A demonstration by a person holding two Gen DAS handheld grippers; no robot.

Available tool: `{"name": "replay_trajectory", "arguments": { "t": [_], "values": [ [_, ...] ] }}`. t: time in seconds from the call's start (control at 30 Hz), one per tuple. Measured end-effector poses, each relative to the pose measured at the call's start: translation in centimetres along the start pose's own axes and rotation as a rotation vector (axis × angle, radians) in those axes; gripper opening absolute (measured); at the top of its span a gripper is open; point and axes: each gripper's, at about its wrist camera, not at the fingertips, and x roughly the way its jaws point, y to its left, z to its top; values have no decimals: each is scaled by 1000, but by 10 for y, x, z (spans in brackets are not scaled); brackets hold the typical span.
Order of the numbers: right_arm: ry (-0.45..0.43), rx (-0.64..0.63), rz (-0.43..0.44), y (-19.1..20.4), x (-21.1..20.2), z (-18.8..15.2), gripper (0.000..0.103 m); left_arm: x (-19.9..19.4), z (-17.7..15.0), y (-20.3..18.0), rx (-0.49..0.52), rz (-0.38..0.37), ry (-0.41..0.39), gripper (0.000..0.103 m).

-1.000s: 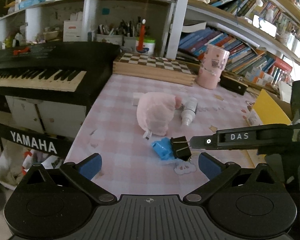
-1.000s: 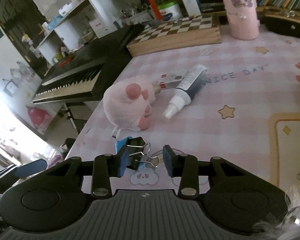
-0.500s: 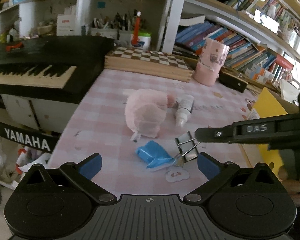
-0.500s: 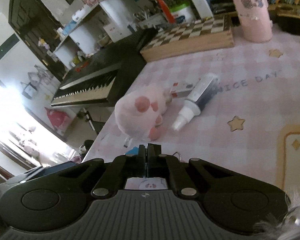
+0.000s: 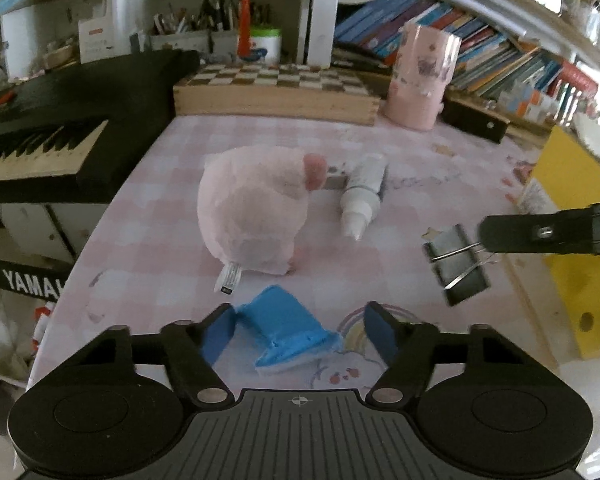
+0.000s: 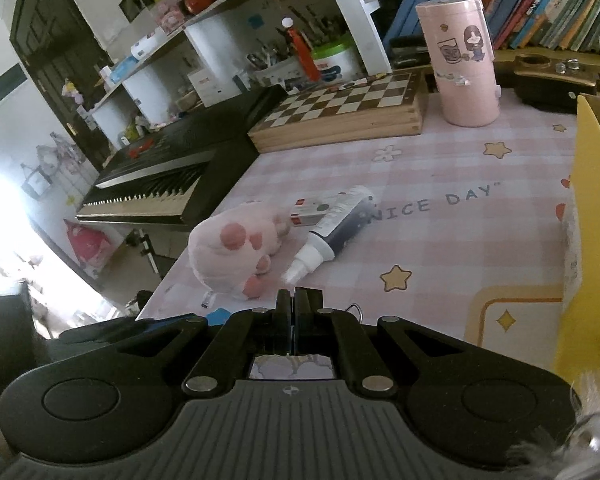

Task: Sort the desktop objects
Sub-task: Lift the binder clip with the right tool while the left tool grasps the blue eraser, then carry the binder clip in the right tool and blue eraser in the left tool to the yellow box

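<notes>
plush toy [image 5: 252, 216], bottle [image 5: 362, 196] block mid-table, probably

Left gripper [image 5: 300, 330] jaws apart; right gripper [image 6: 292, 300] jaws closed.

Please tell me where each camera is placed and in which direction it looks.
Left wrist: on the open left gripper, facing the shelves, over the blue object; the right gripper carries a binder clip.
Right wrist: on the shut right gripper, facing the keyboard.
Shared: plush toy, bottle, chessboard.
</notes>
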Motion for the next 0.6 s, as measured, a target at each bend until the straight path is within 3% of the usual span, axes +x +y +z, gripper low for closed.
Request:
{"name": "replay_trajectory", "arguments": {
  "t": [0.03, 0.17, 0.6],
  "values": [
    [1, -1, 0, -1, 0, 0, 2, 2, 0, 1, -2, -1, 4, 66],
    [9, -8, 3, -3, -1, 0, 2, 4, -1, 4, 1, -1, -3, 33],
    [12, -36, -3, 8, -2, -3, 2, -25, 0, 10, -15, -66, -69, 31]
  ]
}}
